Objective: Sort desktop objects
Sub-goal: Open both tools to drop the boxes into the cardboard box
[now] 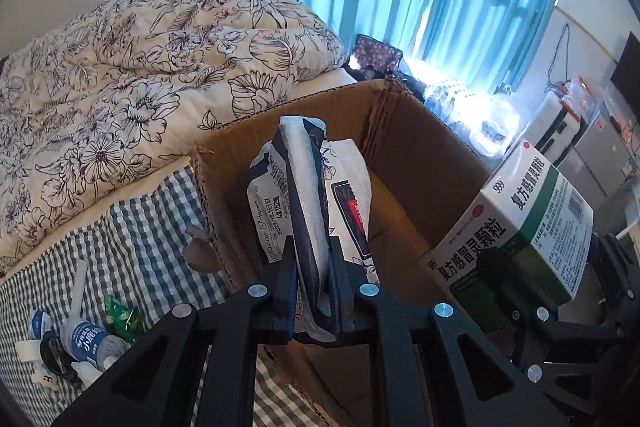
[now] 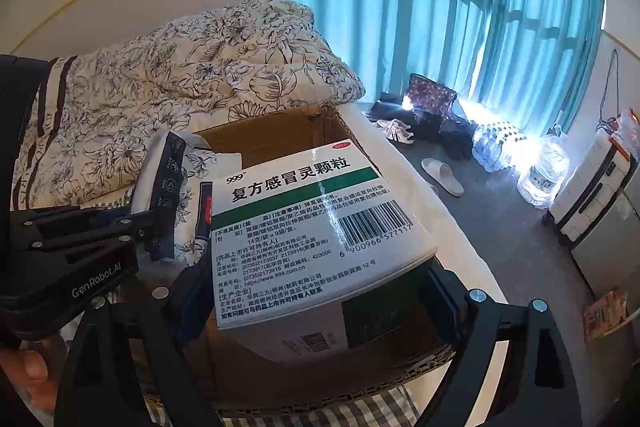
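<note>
The cardboard box (image 2: 280, 131) has its floor hidden behind the medicine carton (image 2: 304, 227), whose gripped sides are covered by the right gripper's (image 2: 320, 307) fingers, and the small bottle's (image 1: 90, 345) label is too tiny to read.

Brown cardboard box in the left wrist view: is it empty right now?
No, a white floral-printed packet already stands inside the brown cardboard box, behind the tissue pack held in the left gripper jaws.
</note>
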`<state>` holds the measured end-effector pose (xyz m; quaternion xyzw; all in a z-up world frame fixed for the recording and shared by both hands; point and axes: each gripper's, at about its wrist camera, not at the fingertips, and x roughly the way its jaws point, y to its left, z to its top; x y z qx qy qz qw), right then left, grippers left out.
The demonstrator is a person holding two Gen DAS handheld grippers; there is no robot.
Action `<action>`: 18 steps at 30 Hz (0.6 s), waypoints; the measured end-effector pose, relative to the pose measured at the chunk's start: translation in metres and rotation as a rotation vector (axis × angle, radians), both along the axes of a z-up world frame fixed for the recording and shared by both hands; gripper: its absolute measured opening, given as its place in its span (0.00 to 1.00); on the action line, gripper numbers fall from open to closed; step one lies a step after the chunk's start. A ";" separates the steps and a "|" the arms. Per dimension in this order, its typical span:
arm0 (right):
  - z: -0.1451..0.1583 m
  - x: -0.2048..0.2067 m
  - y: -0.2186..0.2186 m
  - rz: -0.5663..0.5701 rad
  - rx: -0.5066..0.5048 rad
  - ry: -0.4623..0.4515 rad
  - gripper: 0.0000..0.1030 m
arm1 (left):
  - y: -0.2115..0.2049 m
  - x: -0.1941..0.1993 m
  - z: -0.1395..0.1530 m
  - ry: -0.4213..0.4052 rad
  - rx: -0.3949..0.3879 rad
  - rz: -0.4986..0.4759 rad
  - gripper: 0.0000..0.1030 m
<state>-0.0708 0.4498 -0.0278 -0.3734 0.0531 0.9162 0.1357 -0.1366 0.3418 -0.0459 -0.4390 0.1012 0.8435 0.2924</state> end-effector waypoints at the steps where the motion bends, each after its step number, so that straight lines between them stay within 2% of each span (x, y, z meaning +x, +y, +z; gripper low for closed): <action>1: 0.000 -0.001 0.000 0.000 0.000 -0.002 0.86 | 0.000 0.000 0.000 0.003 -0.003 0.001 0.13; 4: 0.001 -0.001 -0.001 -0.016 0.018 -0.005 0.87 | -0.001 0.000 0.000 0.004 -0.003 0.000 0.16; 9: 0.002 -0.002 0.001 -0.035 0.017 -0.006 0.89 | -0.004 0.001 0.005 0.026 -0.001 0.004 0.46; 18: 0.027 0.010 -0.005 -0.054 0.030 0.112 0.89 | -0.020 0.006 0.027 0.088 0.022 0.035 0.46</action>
